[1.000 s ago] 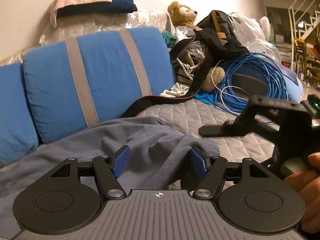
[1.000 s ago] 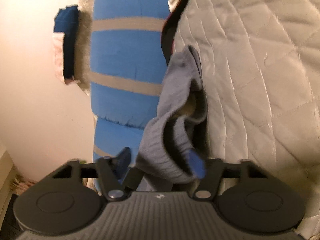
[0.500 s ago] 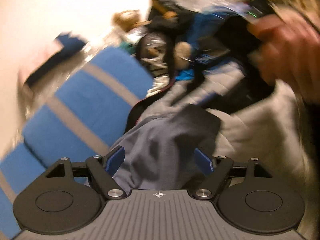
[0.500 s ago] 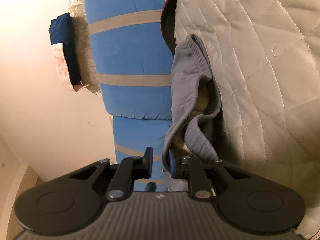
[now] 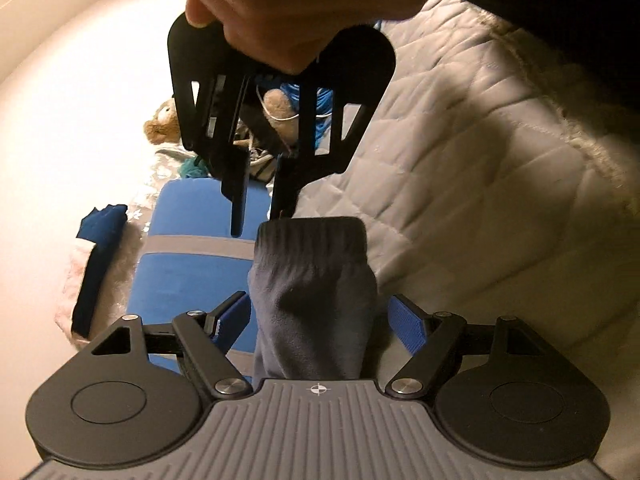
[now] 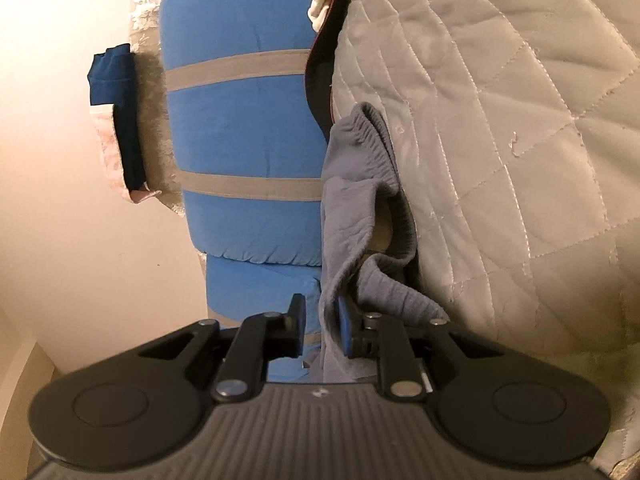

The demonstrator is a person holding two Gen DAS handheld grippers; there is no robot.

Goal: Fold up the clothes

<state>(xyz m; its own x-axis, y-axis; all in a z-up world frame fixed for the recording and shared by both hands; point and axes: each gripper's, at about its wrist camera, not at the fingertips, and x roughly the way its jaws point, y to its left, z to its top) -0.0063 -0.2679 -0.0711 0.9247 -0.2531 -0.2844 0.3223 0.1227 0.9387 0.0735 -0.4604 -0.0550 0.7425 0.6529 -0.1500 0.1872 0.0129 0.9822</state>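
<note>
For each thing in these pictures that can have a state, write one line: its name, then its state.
Left hand-held gripper: jaws apart, grey garment between them, pads not pressing.
Right hand-held gripper: jaws narrow, has just closed on the garment's edge.
Grey garment: bunched, unfolded, lying on the quilt.
Quilt: spread flat.
Blue cushion: propped behind the quilt.

The grey garment (image 6: 360, 184) looks like soft matt fleece, with a ribbed knit cuff at its 12 o'clock end. The quilted cover (image 6: 500, 120) under it is beige cloth with stitched diamonds and a slight sheen. At 9 o'clock from the garment, the blue cushion (image 6: 240, 120) is matt woven cotton with flat grey fabric bands. The left gripper (image 5: 320, 320) is matt black plastic with shiny metal pivot screws, rough blue pads (image 5: 406, 326) and a ribbed grey plastic base.
</note>
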